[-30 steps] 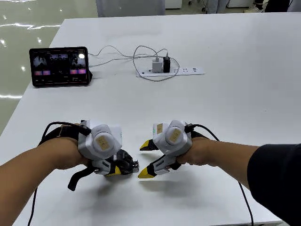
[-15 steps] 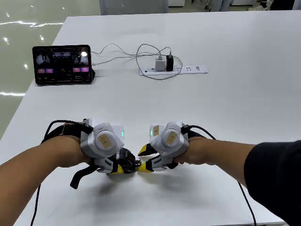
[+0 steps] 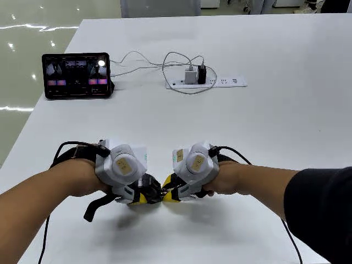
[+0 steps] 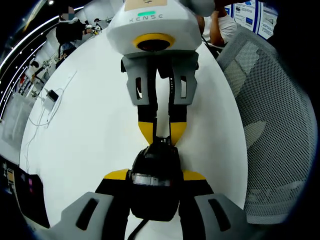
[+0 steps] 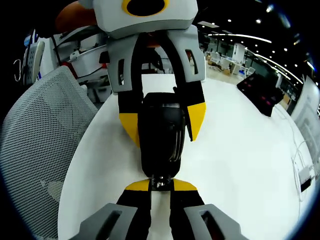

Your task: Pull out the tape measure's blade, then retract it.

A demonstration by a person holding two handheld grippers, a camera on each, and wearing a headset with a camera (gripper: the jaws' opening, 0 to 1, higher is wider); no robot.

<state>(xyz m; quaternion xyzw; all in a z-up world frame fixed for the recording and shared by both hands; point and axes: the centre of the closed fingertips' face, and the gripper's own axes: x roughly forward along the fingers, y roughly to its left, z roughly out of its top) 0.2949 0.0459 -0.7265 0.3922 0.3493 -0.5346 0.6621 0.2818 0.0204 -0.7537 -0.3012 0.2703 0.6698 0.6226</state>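
A black tape measure point(image 3: 150, 190) is clamped between the yellow-tipped jaws of my left gripper point(image 3: 141, 197), low over the white table point(image 3: 247, 137). In the left gripper view its case point(image 4: 152, 187) sits between my own jaws. My right gripper point(image 3: 167, 195) faces it tip to tip. Its narrowed yellow fingertips point(image 4: 148, 131) pinch the blade's end hook point(image 4: 161, 141) at the case mouth. In the right gripper view the hook point(image 5: 160, 182) lies between my right gripper point(image 5: 160, 186) jaws, with the case point(image 5: 161, 135) just beyond. No blade length shows outside the case.
A tablet point(image 3: 77, 75) with a lit screen stands at the far left. A power strip point(image 3: 208, 82) with chargers and looped cables lies further back. A grey mesh chair point(image 4: 270, 125) stands off the table's near edge. Gripper cables trail along both forearms.
My right gripper has moved left until its tips met the tape measure, and its jaws went from open to shut on the blade's hook. The left gripper has kept its hold.
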